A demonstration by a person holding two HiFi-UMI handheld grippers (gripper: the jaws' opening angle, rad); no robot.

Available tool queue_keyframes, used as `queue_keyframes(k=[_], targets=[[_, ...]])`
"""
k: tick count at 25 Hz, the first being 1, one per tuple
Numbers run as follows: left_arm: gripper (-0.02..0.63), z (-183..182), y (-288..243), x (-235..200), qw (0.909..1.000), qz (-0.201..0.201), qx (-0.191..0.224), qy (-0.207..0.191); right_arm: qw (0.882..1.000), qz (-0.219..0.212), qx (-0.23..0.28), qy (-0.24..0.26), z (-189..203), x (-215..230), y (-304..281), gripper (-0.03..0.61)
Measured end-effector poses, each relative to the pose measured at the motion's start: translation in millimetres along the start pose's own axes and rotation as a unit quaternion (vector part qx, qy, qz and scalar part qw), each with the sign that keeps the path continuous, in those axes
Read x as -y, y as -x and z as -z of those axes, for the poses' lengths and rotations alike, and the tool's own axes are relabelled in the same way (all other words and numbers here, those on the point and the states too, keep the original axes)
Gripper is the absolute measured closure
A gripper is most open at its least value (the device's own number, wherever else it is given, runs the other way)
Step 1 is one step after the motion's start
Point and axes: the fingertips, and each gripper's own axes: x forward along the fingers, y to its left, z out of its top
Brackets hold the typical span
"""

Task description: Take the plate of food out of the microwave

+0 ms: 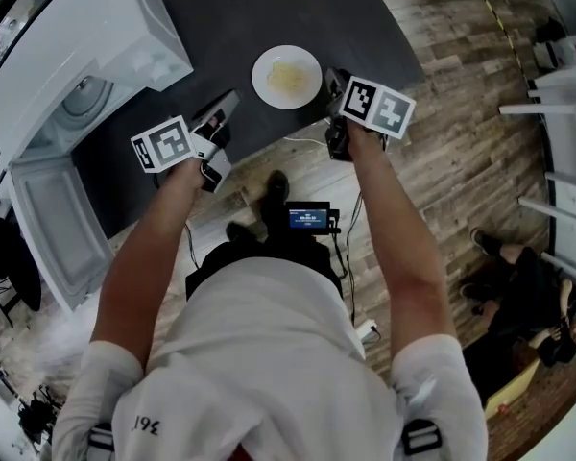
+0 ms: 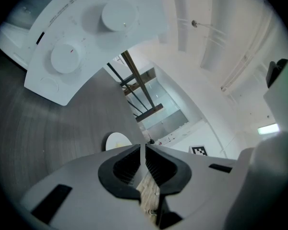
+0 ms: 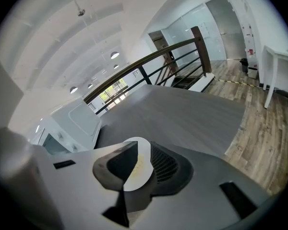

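**A:** The plate point(image 1: 286, 77) sits upper centre on the dark table point(image 1: 269, 8). It's clear of the microwave point(image 1: 86, 56) at upper left, whose door point(image 1: 53, 219) hangs open.

**B:** Right gripper point(image 3: 143, 150)?

**A:** Jaws apart, just beside the plate's rim. The plate shows through the gap, pads off it. I'd say it's set down.

**B:** Left gripper point(image 2: 144, 150)?

**A:** All but closed, empty, held left of the plate, probably just out of the way.

**B:** Any writing?

**A:** Square markers on each cube point(image 1: 163, 144). Shirt point(image 1: 269, 353) print and waist screen point(image 1: 308, 218) are unreadable.
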Motion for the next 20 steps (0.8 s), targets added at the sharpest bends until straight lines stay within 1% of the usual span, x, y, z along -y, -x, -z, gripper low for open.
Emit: queue_keyframes(k=[3,5,7,8,10,14,20], targets=[[0.584,-2.2,20.8,14.6,0.9996,0.016,0.004,-0.023,1.0,-0.006,0.012,0.013,4.3,-20.4,11.7,0.515],[0.584,-0.8,36.5,24.6,0.9991,0.03,0.007,-0.031,1.0,-0.013,0.018,0.018,10.3,-36.2,22.1,0.515],[0.584,4.6,56.0,23.2,0.9989,0.029,0.008,-0.036,0.999,-0.021,0.026,0.026,16.7,-52.8,34.5,0.515],[0.584,6.1,66.0,25.2,0.9984,0.035,0.01,-0.043,0.999,-0.025,0.029,0.029,20.3,-61.7,40.8,0.515],[0.584,3.9,85.5,46.4,0.996,0.066,0.018,-0.058,0.998,-0.035,0.034,0.036,29.1,-81.8,52.2,0.515],[0.584,5.1,132.2,67.3,0.9906,0.097,0.036,-0.09,0.995,-0.059,0.043,0.061,48.9,-124.8,76.4,0.515],[0.584,11.3,191.8,89.9,0.985,0.106,0.057,-0.124,0.991,-0.093,0.047,0.08,72.7,-177.5,115.6,0.517]])
